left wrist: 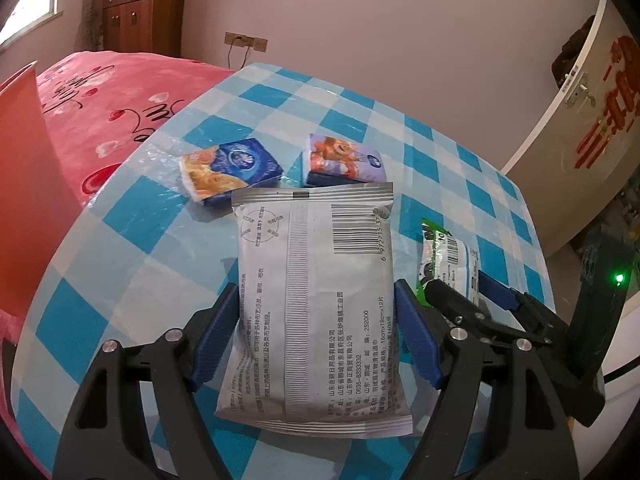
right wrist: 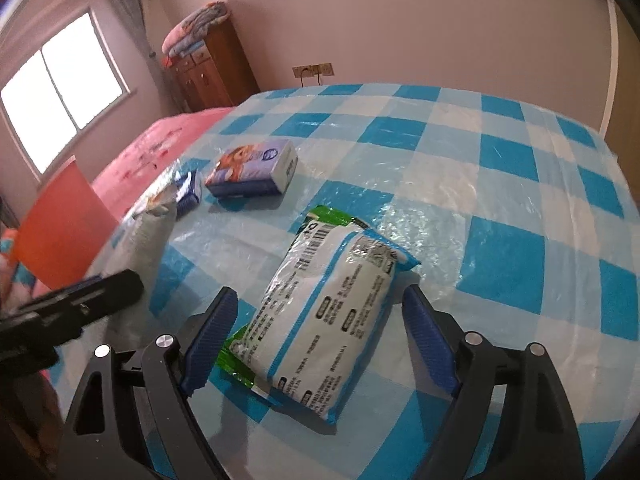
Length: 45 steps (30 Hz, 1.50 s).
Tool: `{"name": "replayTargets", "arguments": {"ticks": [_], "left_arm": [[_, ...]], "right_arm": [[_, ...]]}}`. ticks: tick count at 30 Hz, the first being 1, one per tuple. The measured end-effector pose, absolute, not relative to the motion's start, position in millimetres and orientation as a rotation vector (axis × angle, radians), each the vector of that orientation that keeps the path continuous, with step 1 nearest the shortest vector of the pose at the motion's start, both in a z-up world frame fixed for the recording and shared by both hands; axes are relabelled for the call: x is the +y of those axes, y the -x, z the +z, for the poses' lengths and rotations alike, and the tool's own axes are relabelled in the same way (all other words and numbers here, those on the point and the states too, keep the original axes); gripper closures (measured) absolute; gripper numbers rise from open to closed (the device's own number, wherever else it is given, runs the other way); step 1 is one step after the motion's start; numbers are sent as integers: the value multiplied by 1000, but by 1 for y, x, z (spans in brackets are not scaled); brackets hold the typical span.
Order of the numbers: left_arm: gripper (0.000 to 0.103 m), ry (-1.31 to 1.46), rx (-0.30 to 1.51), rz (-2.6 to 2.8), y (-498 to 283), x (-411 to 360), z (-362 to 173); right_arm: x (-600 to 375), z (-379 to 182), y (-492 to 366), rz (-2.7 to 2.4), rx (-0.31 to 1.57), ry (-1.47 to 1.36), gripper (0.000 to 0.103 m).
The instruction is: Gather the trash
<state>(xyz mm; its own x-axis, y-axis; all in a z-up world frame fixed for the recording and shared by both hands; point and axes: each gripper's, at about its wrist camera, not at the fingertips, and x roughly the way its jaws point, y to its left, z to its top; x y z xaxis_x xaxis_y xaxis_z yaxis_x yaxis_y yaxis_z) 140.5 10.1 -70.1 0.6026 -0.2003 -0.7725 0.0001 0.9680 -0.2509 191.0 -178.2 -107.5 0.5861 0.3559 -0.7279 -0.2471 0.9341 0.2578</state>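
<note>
A grey printed packet sits between the blue pads of my left gripper, which is shut on its two long sides. The packet's far end points at two tissue packs. A green-and-white packet lies flat on the checked table between the fingers of my right gripper. That gripper is open, with a gap on each side of the packet. In the left wrist view the right gripper straddles the same green packet to the right. The grey packet shows at the left of the right wrist view.
Two tissue packs lie further back on the blue-checked tablecloth. An orange container stands off the table's left edge, beside a pink-covered bed. A white door is at the right.
</note>
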Motion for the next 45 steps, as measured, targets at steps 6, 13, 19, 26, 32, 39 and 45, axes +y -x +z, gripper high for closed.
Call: {"name": "replayTargets", "arguments": {"ticks": [6,13,19,26,32,39,45], "left_arm": [[26,231,919,-99,-137,17,-71],[26,222,914,-77,-132,25,-69],[26,200,962,-105,-134,21,-81],[22,90,996,-187,-138,2,-84],[16,54,931,-146,-145,19,-65],[14,-33,860,-130,-192,55,-50],[14,-207,886,-176,-228,48,-66]], "right_arm": [[-167,-110,-193,321,891,-67,13],[-160,-112,-194,301,898,-26,13],[-165,-111,-195,313,894,-52,13],[-165,-110,-193,306,893,-32,17],[-170,-111,-194,286,892,-46,17],[-172,-111,-195,292,894,-42,14],[-171,-111,-195,304,893,-55,11]]}}
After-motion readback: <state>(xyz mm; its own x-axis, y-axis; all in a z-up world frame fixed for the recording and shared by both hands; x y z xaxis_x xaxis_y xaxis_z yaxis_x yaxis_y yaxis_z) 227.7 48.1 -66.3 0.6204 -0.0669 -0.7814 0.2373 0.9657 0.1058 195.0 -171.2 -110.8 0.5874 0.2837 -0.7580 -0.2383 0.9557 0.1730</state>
